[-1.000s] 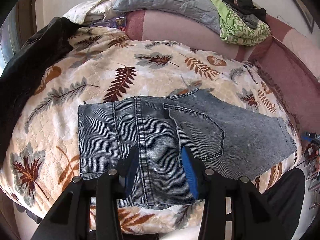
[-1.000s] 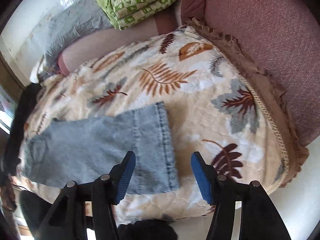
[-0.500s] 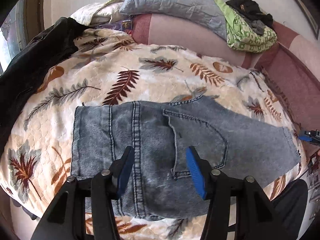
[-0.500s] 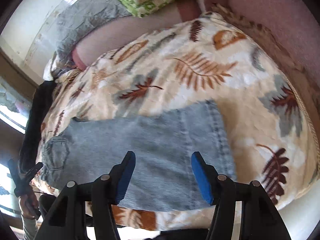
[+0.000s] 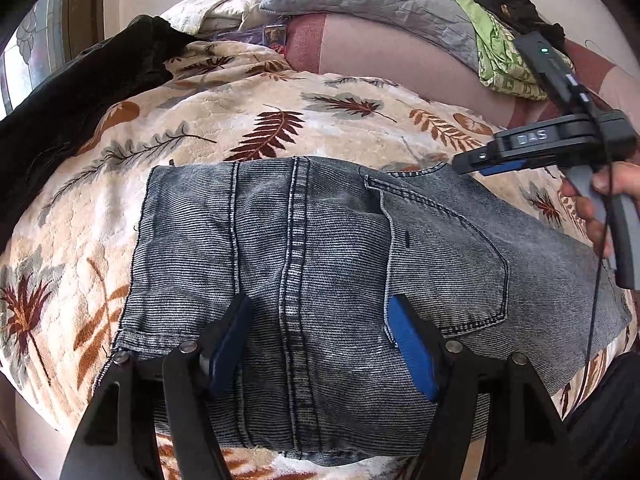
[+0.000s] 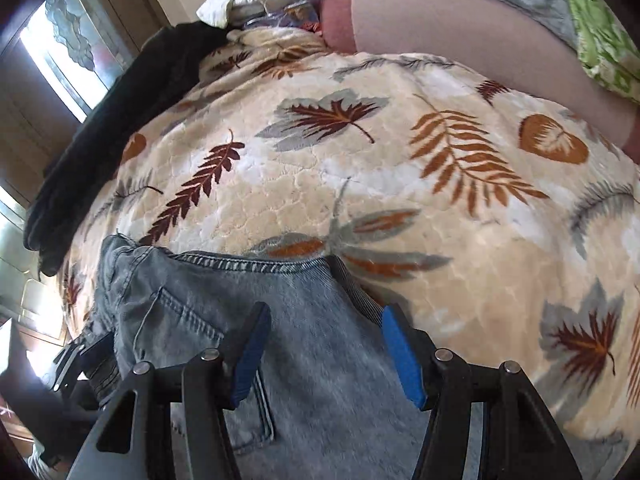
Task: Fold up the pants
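I find the pants [image 5: 320, 264] lying flat on the bed [image 5: 248, 92], over its leaf-print blanket [image 6: 420, 184], apparently already doubled leg over leg, with the back pocket [image 5: 444, 256] facing up. My left gripper [image 5: 316, 344] hovers above the denim with jaws wide and nothing between them; the centre seam runs ahead between the two blue pads, the pocket ahead and to the right. My right gripper [image 6: 324, 344] also stands wide and empty, above the pants' far edge, bare blanket ahead of it. I judge both are positioned to take hold for the next fold, not yet begun. A dark garment [image 5: 80, 92] lies well off to the left, clear of the work.
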A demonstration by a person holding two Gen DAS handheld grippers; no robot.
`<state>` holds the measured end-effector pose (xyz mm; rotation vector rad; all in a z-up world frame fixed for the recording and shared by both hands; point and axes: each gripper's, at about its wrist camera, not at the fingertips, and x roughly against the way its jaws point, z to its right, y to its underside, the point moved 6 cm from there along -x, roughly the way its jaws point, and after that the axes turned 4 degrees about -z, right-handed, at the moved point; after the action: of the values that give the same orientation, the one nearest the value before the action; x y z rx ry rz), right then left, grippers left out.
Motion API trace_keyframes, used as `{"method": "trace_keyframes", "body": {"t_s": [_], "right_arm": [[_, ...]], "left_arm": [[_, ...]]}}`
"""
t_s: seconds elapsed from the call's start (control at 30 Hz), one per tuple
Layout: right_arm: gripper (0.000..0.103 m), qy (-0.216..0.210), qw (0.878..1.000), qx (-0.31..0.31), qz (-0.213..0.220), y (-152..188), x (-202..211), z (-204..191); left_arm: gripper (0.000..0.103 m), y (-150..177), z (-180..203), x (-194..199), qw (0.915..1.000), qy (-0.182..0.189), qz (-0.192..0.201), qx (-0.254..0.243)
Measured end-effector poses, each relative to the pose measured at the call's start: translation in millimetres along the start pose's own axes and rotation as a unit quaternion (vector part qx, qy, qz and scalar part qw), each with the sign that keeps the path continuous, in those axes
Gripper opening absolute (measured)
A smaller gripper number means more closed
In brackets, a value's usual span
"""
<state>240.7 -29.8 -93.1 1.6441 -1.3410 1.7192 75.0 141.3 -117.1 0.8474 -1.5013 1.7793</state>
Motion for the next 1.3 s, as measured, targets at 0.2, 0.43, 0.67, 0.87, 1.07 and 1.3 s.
{"method": "trace_keyframes", "body": {"t_s": [0.2, 0.43, 0.67, 0.87, 1.07, 1.3], "right_arm": [[0.004, 0.061, 0.994, 0.083, -0.034, 2.2, -20.0, -16.7], [0.0, 0.188, 0.972, 0.14, 0.019, -11.7, -26.8, -15.1], [0.002, 0.128, 0.99, 0.016, 0.049, -8.0, -10.0, 26.8], [0.081, 0.01, 0.996, -0.061, 0.064, 11.1, 35.4, 39.0], [0.08, 0.02, 0.999, -0.008, 0.029, 0.5, 6.0, 16.7], [0.004, 0.058, 0.994, 0.09, -0.022, 0.6, -28.9, -15.3]], "left_arm": [[0.071, -0.8, 1.5, 1.0, 1.0, 0.002, 0.005, -0.006], [0.072, -1.5, 4.6, -0.4, 0.9999, -0.007, 0.007, -0.014], [0.072, -1.0, 4.4, 0.5, 0.9999, -0.006, 0.009, -0.013], [0.073, -2.1, 4.7, 1.7, 0.9999, -0.011, 0.011, 0.0], [0.073, -1.0, 5.5, 2.1, 0.9998, -0.013, 0.014, -0.002], [0.073, -1.5, 5.5, 1.9, 0.9998, -0.012, 0.015, -0.003]]}}
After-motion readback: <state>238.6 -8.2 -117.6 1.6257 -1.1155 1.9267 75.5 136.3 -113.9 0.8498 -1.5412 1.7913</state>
